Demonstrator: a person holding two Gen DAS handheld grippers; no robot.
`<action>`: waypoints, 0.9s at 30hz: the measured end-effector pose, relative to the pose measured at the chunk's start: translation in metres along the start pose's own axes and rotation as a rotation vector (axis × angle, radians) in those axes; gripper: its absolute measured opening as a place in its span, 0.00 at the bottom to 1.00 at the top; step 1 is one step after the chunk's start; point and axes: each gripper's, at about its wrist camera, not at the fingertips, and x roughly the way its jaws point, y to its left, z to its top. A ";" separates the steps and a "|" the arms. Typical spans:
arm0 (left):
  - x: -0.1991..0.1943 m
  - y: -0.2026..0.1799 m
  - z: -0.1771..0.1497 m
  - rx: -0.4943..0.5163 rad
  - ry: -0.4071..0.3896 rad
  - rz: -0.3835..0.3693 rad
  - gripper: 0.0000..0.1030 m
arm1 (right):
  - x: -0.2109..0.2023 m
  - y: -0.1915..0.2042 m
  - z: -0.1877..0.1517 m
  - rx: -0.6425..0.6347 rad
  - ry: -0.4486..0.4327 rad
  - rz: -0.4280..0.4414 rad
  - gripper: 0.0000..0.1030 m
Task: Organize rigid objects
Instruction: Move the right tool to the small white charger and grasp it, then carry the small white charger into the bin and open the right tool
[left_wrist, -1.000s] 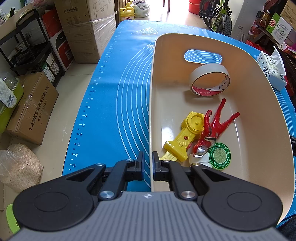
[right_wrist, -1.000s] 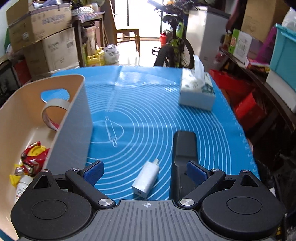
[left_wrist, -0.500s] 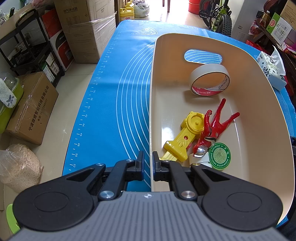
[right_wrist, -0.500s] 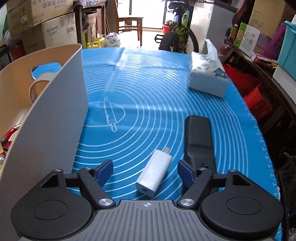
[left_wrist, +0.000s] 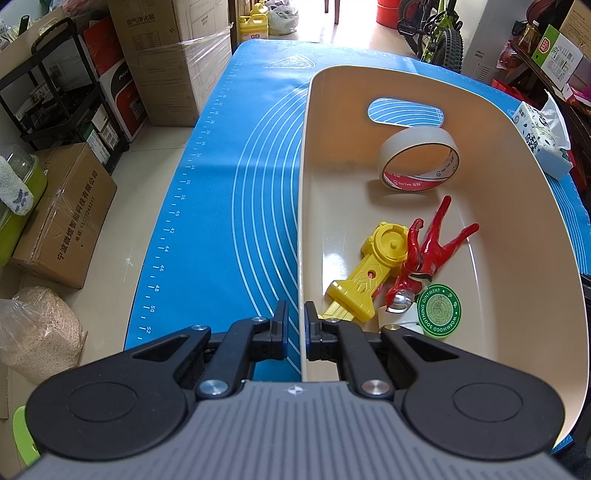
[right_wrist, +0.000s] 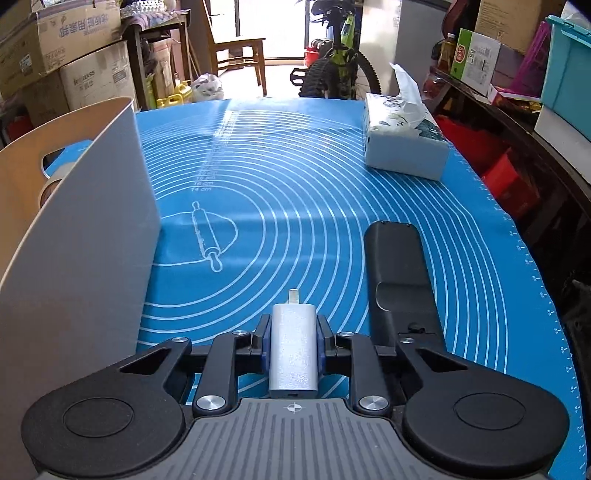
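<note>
Pinching the near wall of the beige bin (left_wrist: 303, 206) with the left gripper (left_wrist: 295, 325), one finger outside over the blue baking mat (left_wrist: 221, 221), the other inside the bin, jaws nearly together with the thin wall between them. Pointing steeply downward and forward along that wall. Showing, inside the bin, a roll of tape (left_wrist: 419, 160) standing tilted near the far end below the handle cutout, then nearer a yellow toy (left_wrist: 369, 273) lying flat, touching a red toy figure (left_wrist: 428, 254) on its right, with a green round ointment tin (left_wrist: 439, 310) just beside the figure's head.

Clamping, in the right wrist view, a white charger plug (right_wrist: 293, 343) between the blue pads of the right gripper (right_wrist: 293, 345), both pads pressing on its long sides, its prong end pointing away from the camera. Angling downward over the mat (right_wrist: 295, 206), low above it; not telling whether the charger is resting on the mat or lifted off. Lying just right of the gripper, a black remote control (right_wrist: 400, 280), back side up. Standing at the left, the bin's grey outer wall (right_wrist: 92, 240). Sitting at the far right corner of the mat, a tissue box (right_wrist: 404, 144).
</note>
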 end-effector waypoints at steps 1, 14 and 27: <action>0.000 0.000 0.000 0.000 0.000 0.000 0.10 | -0.001 0.000 0.000 0.001 -0.004 -0.003 0.31; 0.000 0.000 0.000 0.000 0.000 0.000 0.10 | -0.047 -0.003 0.012 -0.009 -0.081 0.024 0.31; 0.000 0.000 0.000 0.000 0.000 0.000 0.10 | -0.119 0.036 0.054 -0.083 -0.258 0.156 0.31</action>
